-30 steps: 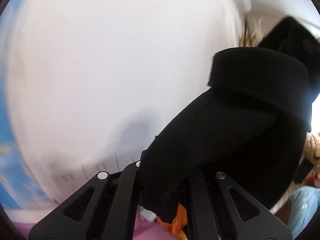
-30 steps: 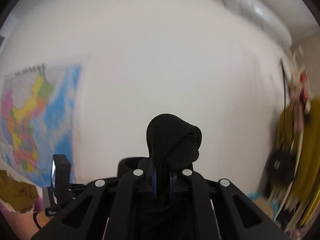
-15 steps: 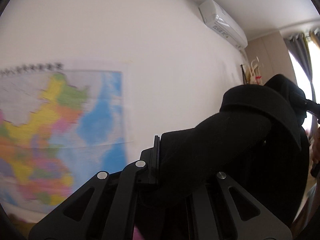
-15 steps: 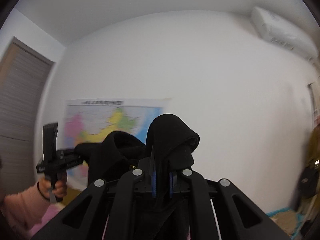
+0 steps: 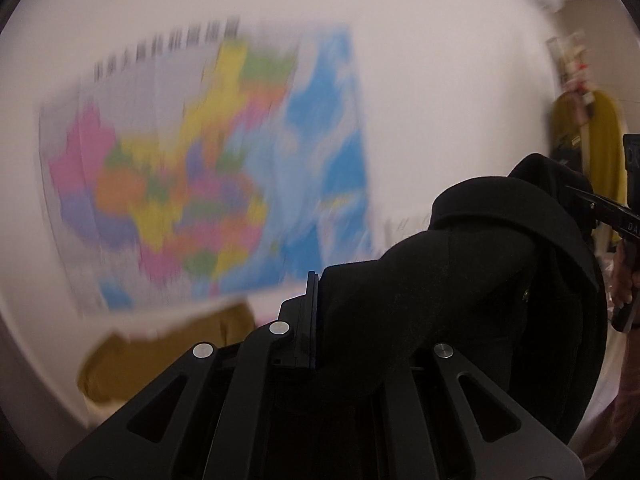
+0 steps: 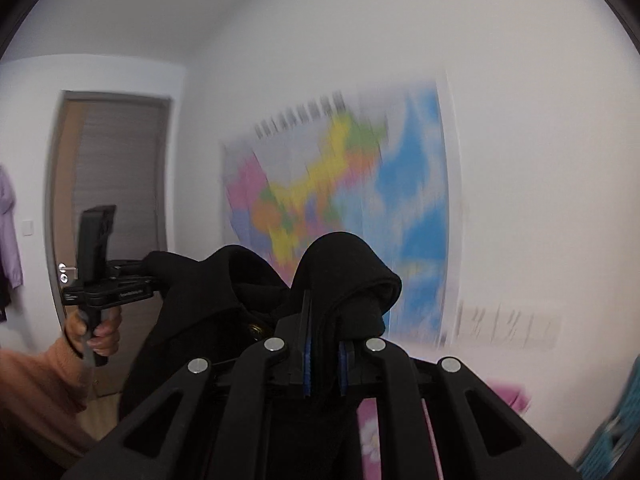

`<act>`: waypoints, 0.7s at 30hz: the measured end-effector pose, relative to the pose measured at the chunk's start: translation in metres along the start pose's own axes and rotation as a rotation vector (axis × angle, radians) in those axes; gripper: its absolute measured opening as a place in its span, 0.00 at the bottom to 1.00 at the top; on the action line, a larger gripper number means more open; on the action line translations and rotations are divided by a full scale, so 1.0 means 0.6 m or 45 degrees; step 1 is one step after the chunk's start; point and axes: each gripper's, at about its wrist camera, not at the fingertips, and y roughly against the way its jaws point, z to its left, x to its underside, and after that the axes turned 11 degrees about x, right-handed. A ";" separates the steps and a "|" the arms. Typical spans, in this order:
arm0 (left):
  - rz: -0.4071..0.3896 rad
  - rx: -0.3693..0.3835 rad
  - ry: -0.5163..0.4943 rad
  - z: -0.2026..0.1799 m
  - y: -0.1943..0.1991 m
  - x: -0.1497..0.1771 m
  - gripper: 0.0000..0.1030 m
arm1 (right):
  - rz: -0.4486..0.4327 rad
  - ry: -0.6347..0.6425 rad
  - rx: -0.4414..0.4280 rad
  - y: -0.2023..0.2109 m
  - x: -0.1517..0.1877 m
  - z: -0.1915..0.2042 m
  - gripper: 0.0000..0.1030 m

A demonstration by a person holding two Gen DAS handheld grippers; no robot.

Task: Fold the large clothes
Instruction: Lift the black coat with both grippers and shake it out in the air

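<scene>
A black garment (image 5: 460, 280) hangs in the air between my two grippers. My left gripper (image 5: 352, 312) is shut on one edge of it, and thick black cloth bulges out over its fingers. My right gripper (image 6: 324, 344) is shut on another bunch of the same black garment (image 6: 344, 272), which rises in a hump above its blue pads. In the right wrist view the left gripper (image 6: 148, 276) shows at the left, held in a hand, with the cloth stretching from it. In the left wrist view the right gripper (image 5: 588, 200) shows at the right edge.
A coloured wall map (image 5: 208, 168) hangs on the white wall ahead; it also shows in the right wrist view (image 6: 344, 208). A door (image 6: 116, 208) stands at the left. A mustard garment (image 5: 600, 152) hangs at the right. Pink bedding (image 6: 372, 428) lies below.
Both grippers have swung with the black garment still held. The views have panned so the map now fills more of both, and the door has come into the right wrist view.
</scene>
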 end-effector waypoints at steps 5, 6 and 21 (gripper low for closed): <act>0.318 -0.076 0.188 0.102 -0.225 0.115 0.05 | 0.347 -0.047 0.047 -0.236 0.107 -0.033 0.09; 0.374 -0.070 0.243 0.121 -0.265 0.143 0.05 | 0.444 -0.066 0.075 -0.288 0.142 -0.040 0.09; 0.470 -0.013 0.468 0.223 -0.412 0.243 0.05 | 0.589 -0.161 0.058 -0.482 0.238 -0.100 0.10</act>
